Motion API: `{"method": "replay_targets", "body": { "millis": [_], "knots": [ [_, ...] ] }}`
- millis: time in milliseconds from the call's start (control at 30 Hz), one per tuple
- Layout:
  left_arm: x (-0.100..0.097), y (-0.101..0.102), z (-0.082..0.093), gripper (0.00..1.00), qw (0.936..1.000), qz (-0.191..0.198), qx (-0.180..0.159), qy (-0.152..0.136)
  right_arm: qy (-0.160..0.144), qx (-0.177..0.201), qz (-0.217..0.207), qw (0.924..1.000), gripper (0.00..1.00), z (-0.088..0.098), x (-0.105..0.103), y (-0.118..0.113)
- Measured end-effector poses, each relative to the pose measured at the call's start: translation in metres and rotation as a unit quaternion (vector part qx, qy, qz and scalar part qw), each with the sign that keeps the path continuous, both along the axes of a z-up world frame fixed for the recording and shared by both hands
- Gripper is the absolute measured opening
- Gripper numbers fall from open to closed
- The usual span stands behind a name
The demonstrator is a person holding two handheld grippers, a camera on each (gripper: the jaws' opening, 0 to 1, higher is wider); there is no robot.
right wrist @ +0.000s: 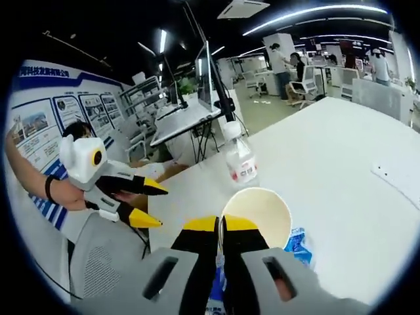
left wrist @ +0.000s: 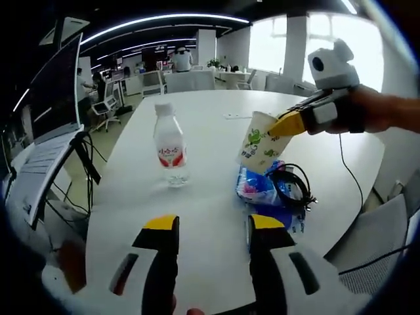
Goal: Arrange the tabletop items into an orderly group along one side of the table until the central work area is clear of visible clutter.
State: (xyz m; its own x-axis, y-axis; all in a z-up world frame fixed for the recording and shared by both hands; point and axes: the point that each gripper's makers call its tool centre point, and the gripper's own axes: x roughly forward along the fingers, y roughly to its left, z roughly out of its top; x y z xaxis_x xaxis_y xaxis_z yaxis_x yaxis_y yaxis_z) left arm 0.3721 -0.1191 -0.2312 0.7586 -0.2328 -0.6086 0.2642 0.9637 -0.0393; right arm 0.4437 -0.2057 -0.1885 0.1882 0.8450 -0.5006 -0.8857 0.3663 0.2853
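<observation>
My right hand-held gripper point(right wrist: 220, 226) is clenched on the rim of the paper cup point(left wrist: 259, 141), held tilted above the blue packet point(left wrist: 256, 187) and black cable point(left wrist: 292, 184). My left hand-held gripper point(left wrist: 213, 226) hangs released and empty. The water bottle point(left wrist: 169, 144) stands mid-worktop point(left wrist: 210, 111) (apart from the rest), so I judge the grouping barely begun.

Black tongs point(left wrist: 213, 231), yellow tips

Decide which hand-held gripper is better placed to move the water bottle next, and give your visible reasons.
Left. The left hand-held gripper is open and empty, facing the water bottle. The right hand-held gripper is shut on the paper cup rim.
</observation>
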Motion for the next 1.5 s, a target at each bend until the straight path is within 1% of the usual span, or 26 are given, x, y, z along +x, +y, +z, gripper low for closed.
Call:
{"method": "replay_targets", "body": {
  "millis": [67,133,167,267,433,567,700,733,767,900,967,1100,1167,1233,1267,1333,1433,1500],
  "knots": [
    [0.0,0.0,0.001,0.41,1.0,0.0,-0.001,-0.001,-0.004,-0.007,0.006,0.9999,0.0,-0.002,0.002,0.003],
    [0.001,-0.001,0.002,0.41,1.0,0.001,-0.001,-0.002,-0.015,-0.026,0.021,0.9993,0.0,-0.007,0.005,0.005],
    [0.0,-0.001,0.003,0.41,1.0,0.001,-0.002,-0.003,-0.027,-0.042,0.031,0.9982,0.0,-0.01,0.007,0.005],
    [0.0,0.0,0.005,0.41,1.0,0.001,-0.002,-0.005,-0.047,-0.069,0.056,0.9949,0.0,-0.015,0.009,0.008],
    [-0.001,0.0,0.005,0.41,1.0,0.0,-0.002,-0.005,-0.064,-0.089,0.078,0.991,0.0,-0.019,0.015,0.017],
    [-0.002,0.001,0.006,0.41,1.0,0.003,-0.003,-0.005,-0.081,-0.111,0.101,0.9854,0.0,-0.025,0.019,0.023],
    [-0.003,0.003,0.007,0.41,1.0,0.006,-0.005,-0.005,-0.091,-0.122,0.115,0.9816,0.0,-0.028,0.021,0.029],
    [-0.003,0.004,0.008,0.41,0.9999,0.008,-0.005,-0.006,-0.097,-0.131,0.123,0.9789,0.0,-0.031,0.023,0.03],
    [-0.003,0.005,0.008,0.41,0.9999,0.009,-0.005,-0.006,-0.098,-0.134,0.126,0.9781,0.0,-0.032,0.024,0.032],
    [-0.005,0.007,0.009,0.41,0.9999,0.012,-0.007,-0.007,-0.093,-0.135,0.13,0.9779,0.0,-0.036,0.027,0.039],
    [-0.005,0.006,0.009,0.41,0.9999,0.012,-0.009,-0.008,-0.099,-0.145,0.134,0.9752,0.0,-0.04,0.03,0.041],
    [-0.006,0.005,0.009,0.41,0.9998,0.011,-0.011,-0.008,-0.102,-0.149,0.137,0.9739,0.0,-0.044,0.035,0.048],
    [-0.006,0.005,0.009,0.41,0.9998,0.012,-0.011,-0.008,-0.109,-0.161,0.142,0.9707,0.0,-0.05,0.039,0.05],
    [-0.005,0.005,0.011,0.41,0.9998,0.012,-0.011,-0.009,-0.116,-0.179,0.148,0.9656,0.0,-0.057,0.041,0.048],
    [-0.005,0.006,0.013,0.41,0.9998,0.013,-0.011,-0.011,-0.136,-0.198,0.147,0.9596,0.0,-0.062,0.048,0.048],
    [-0.005,0.007,0.016,0.41,0.9997,0.015,-0.014,-0.013,-0.14,-0.216,0.162,0.9527,0.0,-0.072,0.047,0.049],
    [-0.005,0.008,0.018,0.41,0.9997,0.014,-0.012,-0.015,-0.146,-0.224,0.166,0.9491,0.0,-0.079,0.047,0.054],
    [-0.005,0.009,0.018,0.41,0.9997,0.014,-0.012,-0.015,-0.146,-0.226,0.164,0.9492,0.0,-0.083,0.049,0.056]
  ]
}}
